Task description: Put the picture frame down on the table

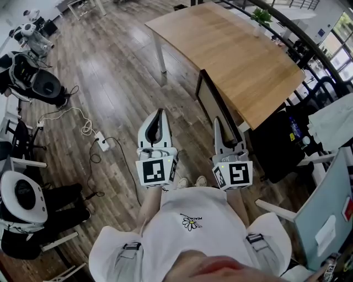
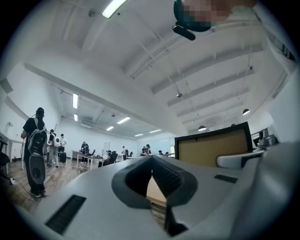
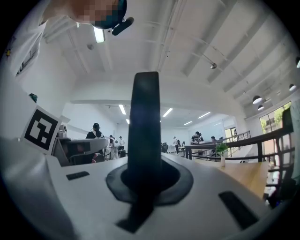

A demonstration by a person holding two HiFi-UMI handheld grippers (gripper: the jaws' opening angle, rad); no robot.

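Wooden tabletop [image 1: 231, 49] occupies the upper right of the head view; just below its near edge, centre right, the picture frame [image 1: 212, 102] stands on edge, pinched in the right gripper's [image 1: 218, 125] jaws; left gripper [image 1: 159, 114], centre, jaws pressed together, empty.

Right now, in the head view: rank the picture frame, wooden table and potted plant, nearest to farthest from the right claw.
1. picture frame: gripped in the right claw.
2. wooden table: just beyond the frame.
3. potted plant: on the table's far corner.
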